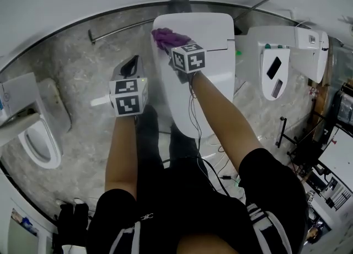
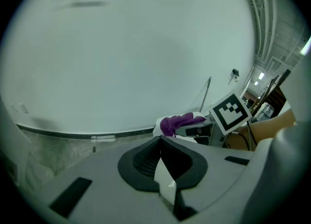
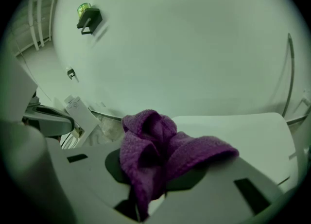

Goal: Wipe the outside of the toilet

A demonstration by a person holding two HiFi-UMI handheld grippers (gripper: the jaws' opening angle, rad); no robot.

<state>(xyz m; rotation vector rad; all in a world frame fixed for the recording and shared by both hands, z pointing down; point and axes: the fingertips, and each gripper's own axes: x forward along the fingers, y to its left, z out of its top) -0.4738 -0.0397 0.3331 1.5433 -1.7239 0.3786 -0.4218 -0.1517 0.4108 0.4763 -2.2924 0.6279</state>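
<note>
Right gripper [image 1: 172, 49]: my jaws are clamped on a purple cloth [image 1: 167, 38]. I reach out over the toilet with it, my forearm stretched along the lid.
Purple cloth: it is bunched in folds and spills out over both jaws. In the head view it rests at the far left corner of the toilet's top. From the right gripper view it hangs in front of the white surface, and I cannot tell how firmly it presses.
Toilet [image 1: 216, 32]: white, lid down, straight ahead of me in the middle of the scene, its far end close to the wall.
Left gripper [image 1: 130, 64]: my jaws are together with nothing between them. I hold it out to the left of the toilet, above the floor and well apart from the cloth.
Marker cube [image 2: 231, 113]: from the left gripper view I see the right gripper's cube just right of the cloth.
Floor [image 1: 83, 65]: grey marbled stone, with a thin metal rod [image 1: 118, 27] lying near the foot of the far wall.
Second toilet [image 1: 39, 137]: at the left, seat open.
Third toilet [image 1: 278, 63]: at the right, with a dark flat thing lying on its lid.
Wall shelf [image 3: 89, 18]: a small dark bracket high on the white wall, holding something green.
</note>
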